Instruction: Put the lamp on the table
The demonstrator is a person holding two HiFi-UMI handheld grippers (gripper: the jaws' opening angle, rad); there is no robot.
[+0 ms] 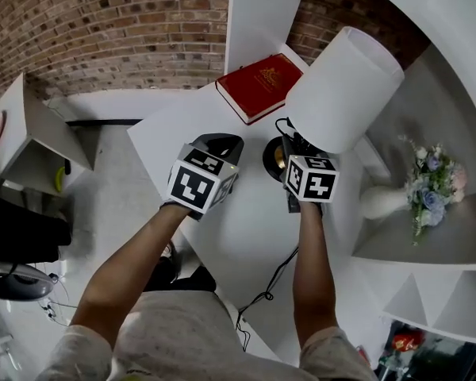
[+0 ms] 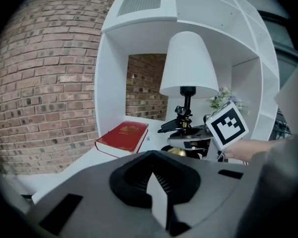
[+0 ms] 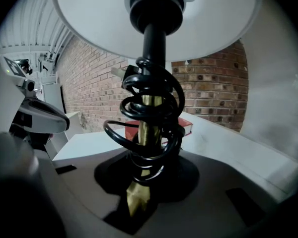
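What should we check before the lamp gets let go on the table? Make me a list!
1. Right gripper gripping the lamp by its stem: ok, the stem sits between the jaws.
2. Base resting flat on the table: cannot tell.
3. Cord tidy: not ok, it is coiled round the stem and a tail trails toward the table's near edge.
4. Red book clear of the base: ok, it lies apart from it.
5. Left gripper out of the way: ok, it is shut, empty and beside the lamp.
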